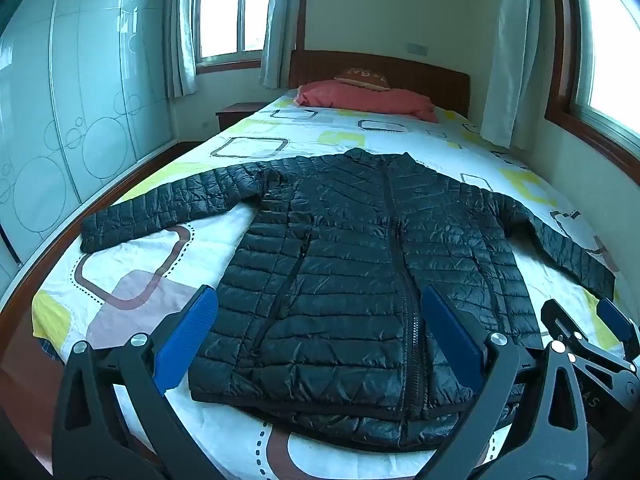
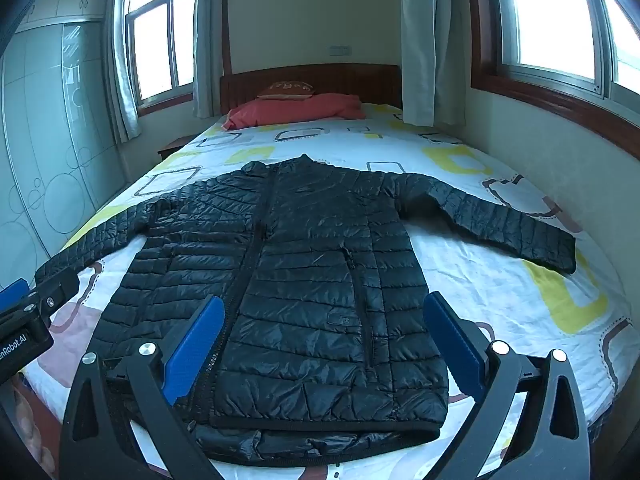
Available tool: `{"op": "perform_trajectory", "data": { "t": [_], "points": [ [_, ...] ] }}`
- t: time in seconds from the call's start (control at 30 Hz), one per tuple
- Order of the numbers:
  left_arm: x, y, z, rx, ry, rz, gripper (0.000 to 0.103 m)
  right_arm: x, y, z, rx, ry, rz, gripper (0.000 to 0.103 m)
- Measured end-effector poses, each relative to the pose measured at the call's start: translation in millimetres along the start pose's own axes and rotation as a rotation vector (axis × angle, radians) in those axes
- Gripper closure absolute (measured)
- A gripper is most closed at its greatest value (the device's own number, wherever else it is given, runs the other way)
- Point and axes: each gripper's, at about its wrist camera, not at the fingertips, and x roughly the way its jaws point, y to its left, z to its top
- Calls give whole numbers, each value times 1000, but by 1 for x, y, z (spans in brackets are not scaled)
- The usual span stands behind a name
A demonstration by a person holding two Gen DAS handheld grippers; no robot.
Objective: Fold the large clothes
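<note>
A black quilted puffer jacket point(image 1: 360, 264) lies flat and face up on the bed, zipped, with both sleeves spread out to the sides; it also shows in the right wrist view point(image 2: 304, 280). My left gripper point(image 1: 318, 300) is open and empty, hovering above the jacket's hem on its left half. My right gripper point(image 2: 320, 308) is open and empty, above the hem on the right half. The right gripper shows at the lower right of the left wrist view point(image 1: 592, 332). The left gripper shows at the left edge of the right wrist view point(image 2: 24, 312).
The bed point(image 1: 152, 280) has a white sheet with coloured squares. A pink pillow point(image 1: 364, 98) lies by the wooden headboard point(image 1: 400, 72). A glass wardrobe point(image 1: 60, 120) stands to the left, a wall with a window point(image 2: 560, 20) to the right.
</note>
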Motion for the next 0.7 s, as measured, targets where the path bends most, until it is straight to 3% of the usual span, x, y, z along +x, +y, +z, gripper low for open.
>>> {"op": "perform_trajectory", "data": {
  "t": [0.7],
  "points": [
    [-2,-3,-7,14,3,4,2,5,-1,-1,-2,4,3,4]
  ]
}}
